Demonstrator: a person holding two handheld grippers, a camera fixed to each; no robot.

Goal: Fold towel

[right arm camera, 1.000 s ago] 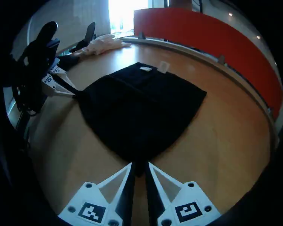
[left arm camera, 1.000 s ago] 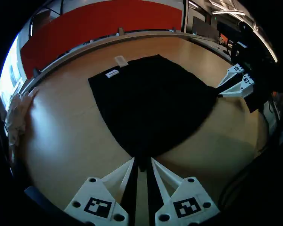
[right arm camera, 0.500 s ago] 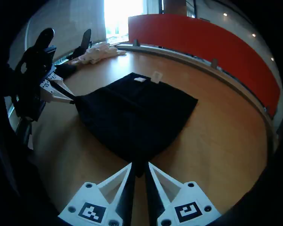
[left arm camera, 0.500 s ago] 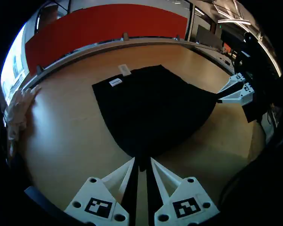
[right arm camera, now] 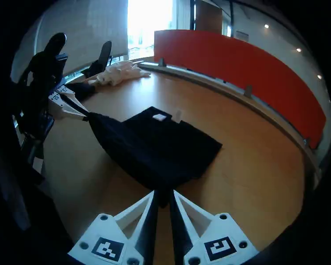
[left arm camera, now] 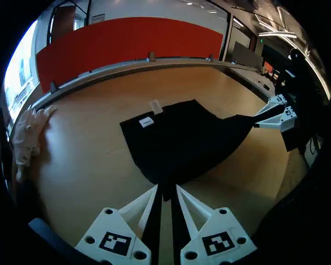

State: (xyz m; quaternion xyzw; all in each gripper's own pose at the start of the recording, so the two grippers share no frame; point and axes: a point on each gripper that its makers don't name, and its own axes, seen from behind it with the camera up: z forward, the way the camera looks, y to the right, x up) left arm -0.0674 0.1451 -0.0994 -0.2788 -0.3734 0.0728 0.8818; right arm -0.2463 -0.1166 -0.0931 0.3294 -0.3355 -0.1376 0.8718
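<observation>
A black towel (left arm camera: 183, 137) lies partly on the wooden table, its near edge lifted and stretched between both grippers. My left gripper (left arm camera: 166, 194) is shut on one near corner of the towel. In the right gripper view, my right gripper (right arm camera: 163, 198) is shut on the other near corner of the black towel (right arm camera: 156, 145). Each view also catches the opposite gripper pinching its corner: the right gripper (left arm camera: 259, 122) and the left gripper (right arm camera: 82, 115). White tags (left arm camera: 146, 122) sit at the towel's far edge, which rests on the table.
The wooden table (left arm camera: 86, 145) curves along a raised rim, with a red partition (left arm camera: 130, 39) behind it. A pale cloth heap (left arm camera: 26, 132) lies at the table's far left, seen too as the pale cloth heap (right arm camera: 121, 70). Dark chairs (right arm camera: 99, 55) stand by the window.
Both grippers have risen and pulled back, lifting the towel's near edge off the table. The towel now looks smaller and hangs taut between them.
</observation>
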